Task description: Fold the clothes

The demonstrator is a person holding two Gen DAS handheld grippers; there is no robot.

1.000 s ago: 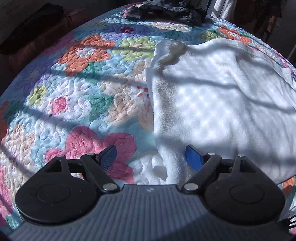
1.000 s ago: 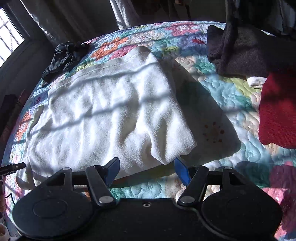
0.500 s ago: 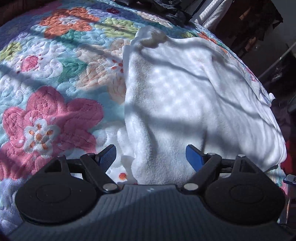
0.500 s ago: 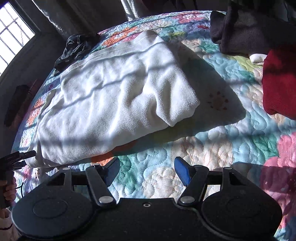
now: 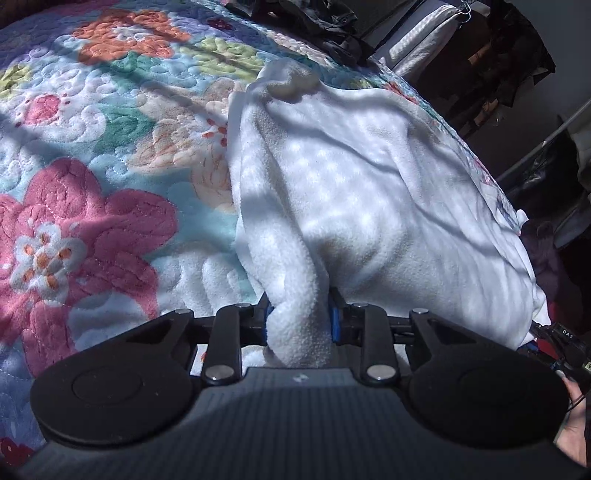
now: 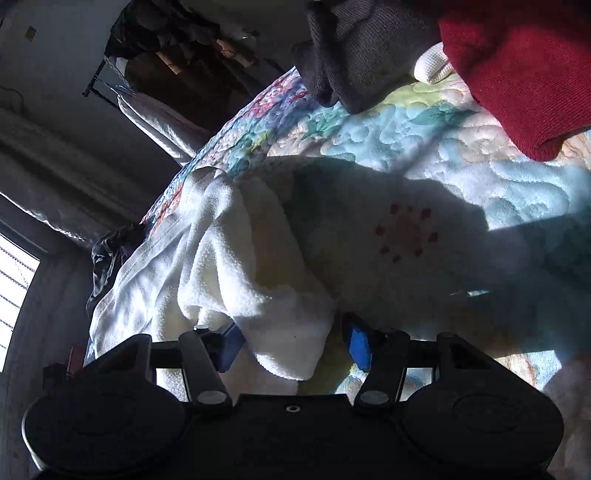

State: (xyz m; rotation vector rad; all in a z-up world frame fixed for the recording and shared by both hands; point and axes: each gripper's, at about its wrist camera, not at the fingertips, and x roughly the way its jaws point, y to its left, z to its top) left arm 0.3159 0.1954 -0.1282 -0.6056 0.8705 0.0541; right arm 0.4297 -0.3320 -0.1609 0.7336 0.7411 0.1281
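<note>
A white fleece towel [image 5: 369, 192] lies spread on the flowered quilt [image 5: 110, 147]. My left gripper [image 5: 301, 321] has its jaws closing, and the blue pads pinch a bunched near corner of the towel. In the right wrist view the towel [image 6: 221, 258] runs away to the left. Its other near corner sits between the jaws of my right gripper [image 6: 293, 345], low over the quilt [image 6: 461, 155]. Those jaws are closing; the right pad [image 6: 358, 345] still stands clear of the cloth.
A red garment [image 6: 517, 74], a dark grey one [image 6: 362, 55] and a white knit piece [image 6: 432, 68] lie at the quilt's far right. Dark clothes [image 5: 314, 22] sit beyond the towel. A hand [image 5: 576, 424] shows at the left view's lower right. A window [image 6: 14, 288] is left.
The left jaws have closed onto the towel's corner. The right gripper has dropped low and rolled, bringing the other corner between its jaws, which have narrowed slightly.
</note>
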